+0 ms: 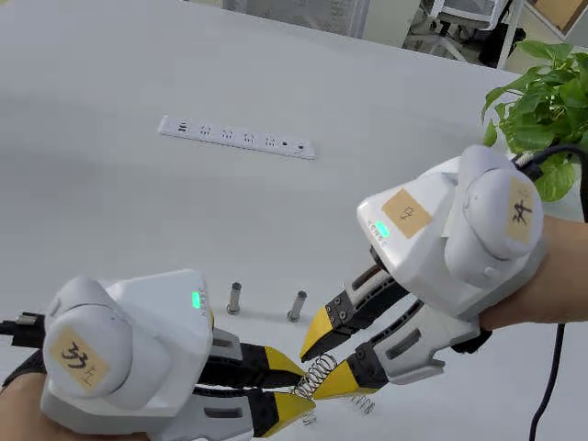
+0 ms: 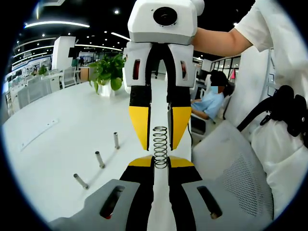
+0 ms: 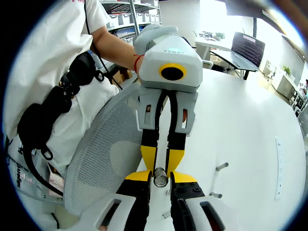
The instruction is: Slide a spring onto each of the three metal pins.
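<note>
A small steel spring point(image 1: 315, 372) hangs just above the table between the yellow tips of both grippers. My left gripper point(image 1: 290, 386) comes in from the bottom left, my right gripper point(image 1: 329, 358) from the right. In the left gripper view the spring point(image 2: 160, 147) rises from my own tips point(image 2: 160, 162) into the right gripper's jaws. In the right gripper view the spring point(image 3: 161, 178) shows end-on, pinched between my tips point(image 3: 161, 177). Two upright pins point(image 1: 234, 298) point(image 1: 297, 305) stand just beyond. All three pins point(image 2: 116, 140) point(image 2: 99, 159) point(image 2: 81, 181) show in the left gripper view.
A loose spring point(image 1: 363, 402) lies on the table under the right gripper. A white power strip point(image 1: 236, 137) lies farther back, and a potted plant point(image 1: 542, 101) stands at the right edge. A grey mesh chair point(image 3: 96, 163) and the person's body are close behind the grippers.
</note>
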A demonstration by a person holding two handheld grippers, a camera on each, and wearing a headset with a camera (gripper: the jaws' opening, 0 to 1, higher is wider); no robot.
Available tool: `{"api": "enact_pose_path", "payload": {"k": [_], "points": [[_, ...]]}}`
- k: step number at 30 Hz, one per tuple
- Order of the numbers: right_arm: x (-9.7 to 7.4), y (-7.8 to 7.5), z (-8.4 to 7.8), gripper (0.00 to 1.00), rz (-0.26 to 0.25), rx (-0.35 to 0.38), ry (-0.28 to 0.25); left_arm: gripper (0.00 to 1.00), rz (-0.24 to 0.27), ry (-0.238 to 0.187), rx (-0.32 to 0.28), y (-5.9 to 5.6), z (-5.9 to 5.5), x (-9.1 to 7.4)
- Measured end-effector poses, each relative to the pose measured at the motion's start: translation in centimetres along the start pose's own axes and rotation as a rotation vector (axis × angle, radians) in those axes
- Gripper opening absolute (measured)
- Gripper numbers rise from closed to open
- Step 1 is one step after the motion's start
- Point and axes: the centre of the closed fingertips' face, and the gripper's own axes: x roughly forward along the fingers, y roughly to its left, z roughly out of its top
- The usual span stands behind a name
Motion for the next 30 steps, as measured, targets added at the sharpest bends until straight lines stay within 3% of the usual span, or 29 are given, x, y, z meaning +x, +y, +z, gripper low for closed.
{"api": "enact_pose_path", "payload": {"k": [30], "points": [[0.5, 0.07, -0.46, 0.07, 0.019, -0.016, 0.05, 0.07, -0.003, -0.016, -0.001, 0.08, -0.39, 0.01]]}}
